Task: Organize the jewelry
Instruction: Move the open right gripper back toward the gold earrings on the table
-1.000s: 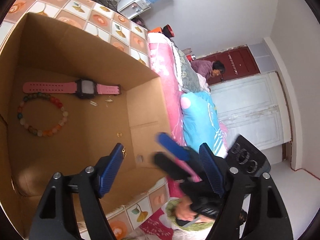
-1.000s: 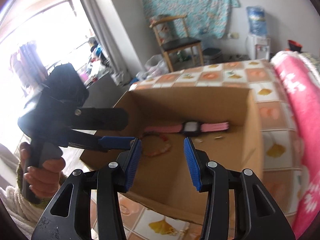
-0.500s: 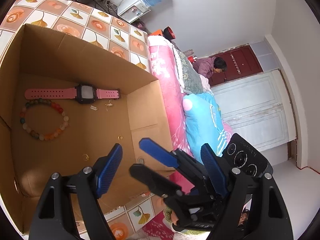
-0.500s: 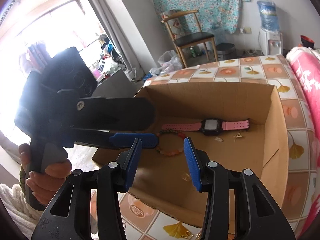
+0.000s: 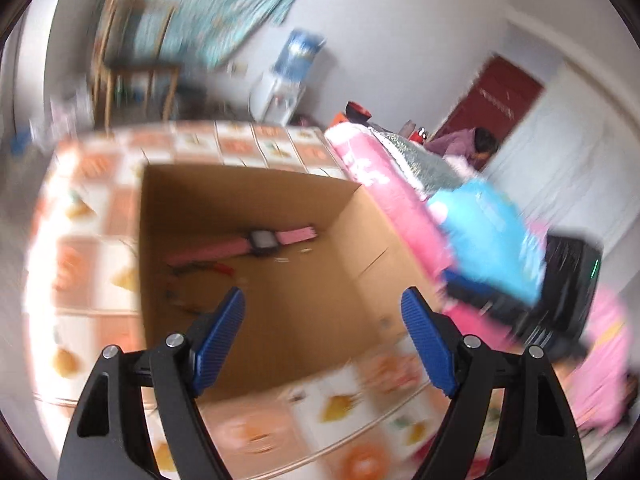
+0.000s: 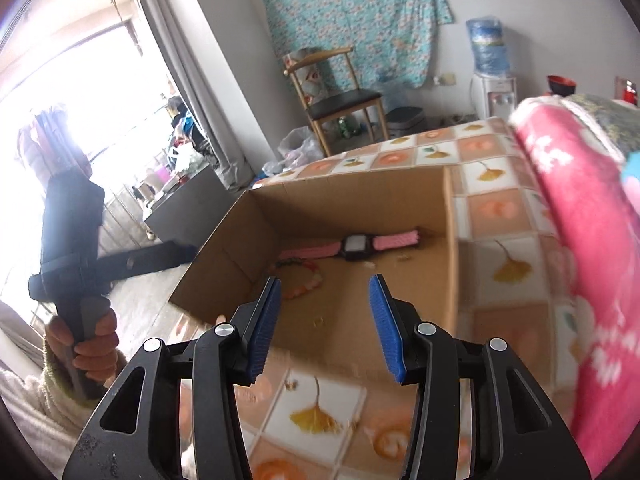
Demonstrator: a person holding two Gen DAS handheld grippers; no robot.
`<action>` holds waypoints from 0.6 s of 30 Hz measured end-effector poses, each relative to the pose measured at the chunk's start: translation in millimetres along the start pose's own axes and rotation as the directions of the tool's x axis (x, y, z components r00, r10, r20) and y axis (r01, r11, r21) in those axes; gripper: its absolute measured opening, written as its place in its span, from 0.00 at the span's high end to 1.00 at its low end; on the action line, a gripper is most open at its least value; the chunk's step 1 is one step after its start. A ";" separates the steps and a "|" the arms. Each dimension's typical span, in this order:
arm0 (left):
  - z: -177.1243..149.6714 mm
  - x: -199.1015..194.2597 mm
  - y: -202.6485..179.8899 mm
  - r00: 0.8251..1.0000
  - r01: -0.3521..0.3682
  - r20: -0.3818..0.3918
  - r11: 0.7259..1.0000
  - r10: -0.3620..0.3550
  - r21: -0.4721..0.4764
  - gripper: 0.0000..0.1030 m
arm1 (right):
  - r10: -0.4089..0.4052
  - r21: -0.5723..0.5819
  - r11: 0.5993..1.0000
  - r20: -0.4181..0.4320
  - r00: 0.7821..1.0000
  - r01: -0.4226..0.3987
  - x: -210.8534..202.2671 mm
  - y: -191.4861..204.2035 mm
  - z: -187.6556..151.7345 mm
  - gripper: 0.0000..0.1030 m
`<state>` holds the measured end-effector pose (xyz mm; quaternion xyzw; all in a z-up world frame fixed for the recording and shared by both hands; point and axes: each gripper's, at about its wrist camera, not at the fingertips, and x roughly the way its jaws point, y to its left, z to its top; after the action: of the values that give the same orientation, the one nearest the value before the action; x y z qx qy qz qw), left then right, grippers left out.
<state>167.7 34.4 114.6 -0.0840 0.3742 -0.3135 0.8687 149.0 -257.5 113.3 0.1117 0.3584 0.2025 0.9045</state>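
An open cardboard box (image 6: 450, 240) stands on the tiled tablecloth (image 6: 500, 216). On its floor lie a pink watch (image 6: 356, 244), a bead bracelet (image 6: 304, 276), a small gold ring (image 6: 318, 322) and tiny earrings (image 6: 404, 258). My right gripper (image 6: 325, 282) hovers before the box's near wall, its jaws opening with nothing between them. My left gripper (image 5: 322, 300) is open and empty over the box's near side. That view is blurred, but the box (image 5: 360, 216) and watch (image 5: 264, 242) still show in it.
A pink blanket (image 6: 580, 240) borders the table on the right. A hand (image 6: 88, 344) holds the left tool beyond the box's left side. A wooden chair (image 6: 336, 100) and water dispenser (image 6: 492, 76) stand at the far wall. A person (image 5: 480, 144) sits by the red door.
Both grippers have drawn back from the box, which now looks smaller. The left view has rolled and blurred, and the right tool no longer crosses its fingers. The right jaws stand slightly wider.
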 end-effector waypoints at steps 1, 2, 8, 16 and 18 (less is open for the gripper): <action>-15.8 -11.2 -6.5 0.999 -0.042 0.021 0.996 0.040 0.074 0.24 | 0.003 0.004 1.000 0.002 1.000 -0.003 -6.6 0.2 -7.1 0.55; -25.0 -15.4 -8.9 0.998 -0.062 0.030 0.992 0.059 0.108 0.24 | 0.009 0.008 1.000 0.001 1.000 -0.009 -12.9 0.6 -15.9 0.54; -102.8 -15.6 -22.8 0.981 -0.181 -0.028 0.956 0.192 0.231 0.24 | -0.002 0.025 1.000 -0.069 0.998 0.003 -14.9 12.7 -65.2 0.53; -149.9 39.5 -20.9 0.952 -0.271 -0.082 0.935 0.295 0.228 0.24 | 0.012 0.078 0.997 -0.230 0.973 0.006 41.4 20.4 -107.2 0.66; -155.1 53.1 -18.5 0.946 -0.282 -0.099 0.935 0.309 0.216 0.24 | 0.002 0.072 0.997 -0.248 0.969 0.017 53.7 23.4 -111.2 0.70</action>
<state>77.6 1.3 -19.6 0.0815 0.4055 -0.2198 0.8835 100.7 -206.4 9.3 0.1174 0.4762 0.1982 0.8486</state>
